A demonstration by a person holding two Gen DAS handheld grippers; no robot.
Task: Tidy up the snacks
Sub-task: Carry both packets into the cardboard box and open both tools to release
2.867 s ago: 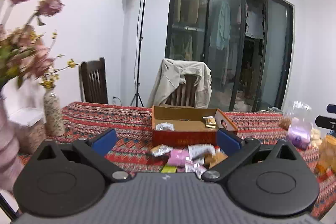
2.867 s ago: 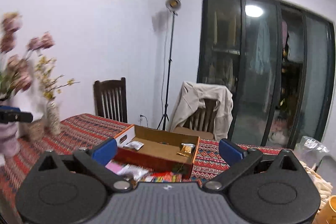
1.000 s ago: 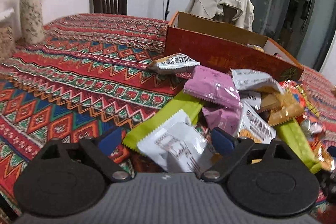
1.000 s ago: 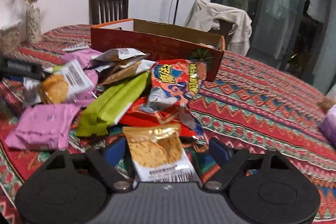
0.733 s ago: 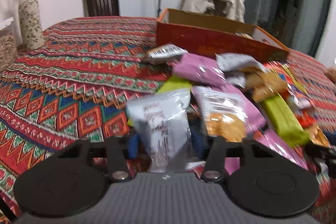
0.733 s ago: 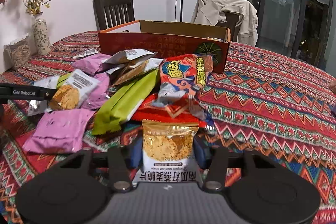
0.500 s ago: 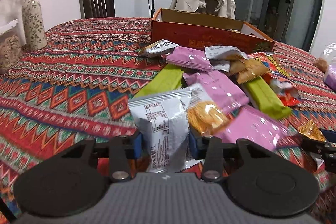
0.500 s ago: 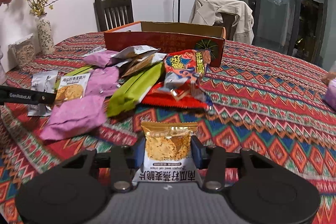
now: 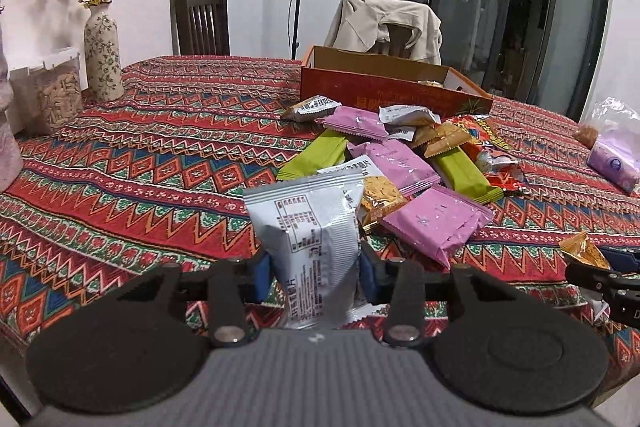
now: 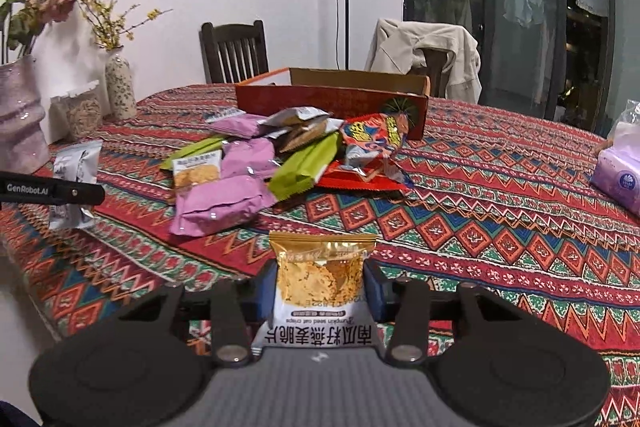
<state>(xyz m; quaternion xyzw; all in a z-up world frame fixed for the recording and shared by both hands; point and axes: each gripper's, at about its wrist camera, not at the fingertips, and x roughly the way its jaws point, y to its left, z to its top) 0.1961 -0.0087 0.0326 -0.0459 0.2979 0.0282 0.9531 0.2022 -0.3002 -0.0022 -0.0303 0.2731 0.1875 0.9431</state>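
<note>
**Both grippers hold a snack packet above the table**

The left gripper [image 9: 314, 269] is clamped on a silver-grey snack packet [image 9: 310, 223], which stands upright between its blue pads with the printed back facing the camera. The right gripper [image 10: 320, 287] is closed on a gold pumpkin seed crisps packet [image 10: 322, 275], held the same way, label end nearest the camera.

Beyond both lies the snack pile [image 9: 400, 163] on the table [image 9: 140, 155], which carries a red patterned cloth: pink packets, green bars, a red bag and small white packets, overlapping one another. Just behind the pile sits an open red cardboard box [image 9: 392, 91]; something lies inside near its far end, too small to make out.

At the table's left edge stand a floral vase [image 9: 103, 59] and a clear container [image 9: 56, 95]. A purple tissue pack [image 10: 618, 179] lies at the right.
</note>
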